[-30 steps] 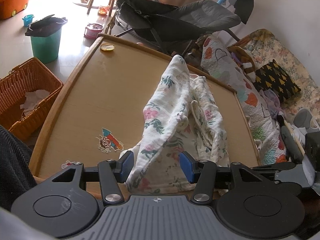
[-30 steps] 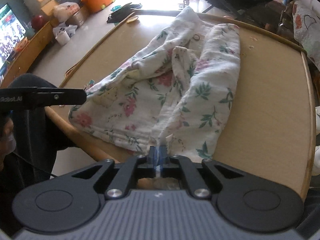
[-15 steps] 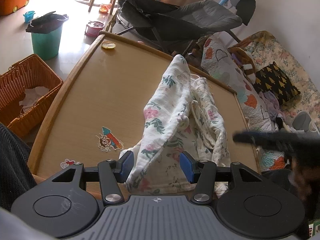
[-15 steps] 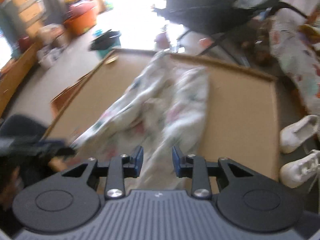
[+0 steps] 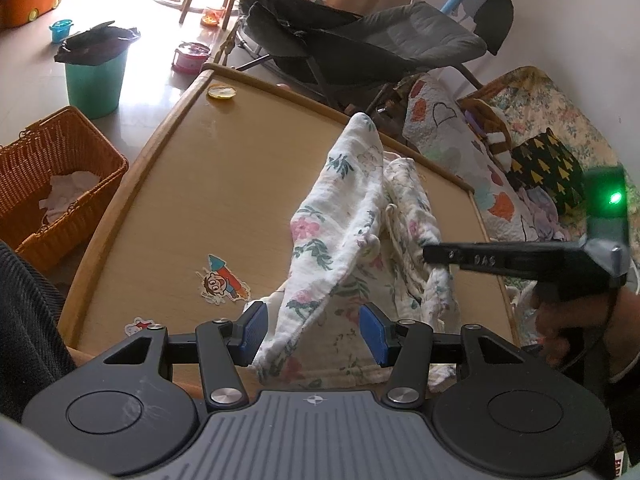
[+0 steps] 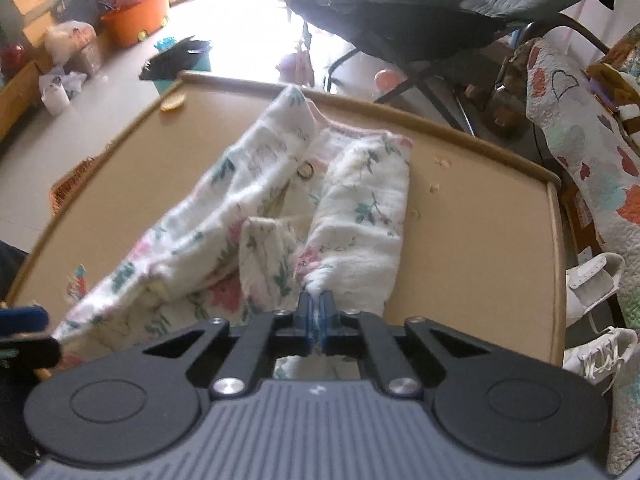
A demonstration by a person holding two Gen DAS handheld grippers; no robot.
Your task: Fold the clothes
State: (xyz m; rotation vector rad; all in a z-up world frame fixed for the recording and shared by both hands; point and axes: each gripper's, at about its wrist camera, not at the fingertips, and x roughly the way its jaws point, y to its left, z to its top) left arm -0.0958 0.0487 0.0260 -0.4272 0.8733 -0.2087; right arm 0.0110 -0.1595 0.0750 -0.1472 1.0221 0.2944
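A white floral garment (image 5: pixel 340 232) lies crumpled lengthwise on the wooden table (image 5: pixel 224 168). My left gripper (image 5: pixel 314 334) hovers open over its near hem; cloth lies between the blue pads, but they do not press on it. My right gripper (image 6: pixel 316 312) is shut on the near end of the garment's (image 6: pixel 360 216) right-hand fold, with a pinch of cloth between the pads. In the left wrist view the right gripper (image 5: pixel 430 254) reaches in from the right, its tip on the garment's right side, with a hand behind it.
On the floor to the left are an orange wicker basket (image 5: pixel 52 184) and a teal bin (image 5: pixel 94 80). A grey lounge chair (image 5: pixel 360 44) stands beyond the table and a quilt (image 5: pixel 460 152) to its right. White shoes (image 6: pixel 592 280) lie by the right edge. A cartoon sticker (image 5: pixel 222 284) marks the tabletop.
My right gripper let go of the near hem, opened, swung to the right and shut again on the garment's right fold. It now shows in the left wrist view. The left gripper stayed still.
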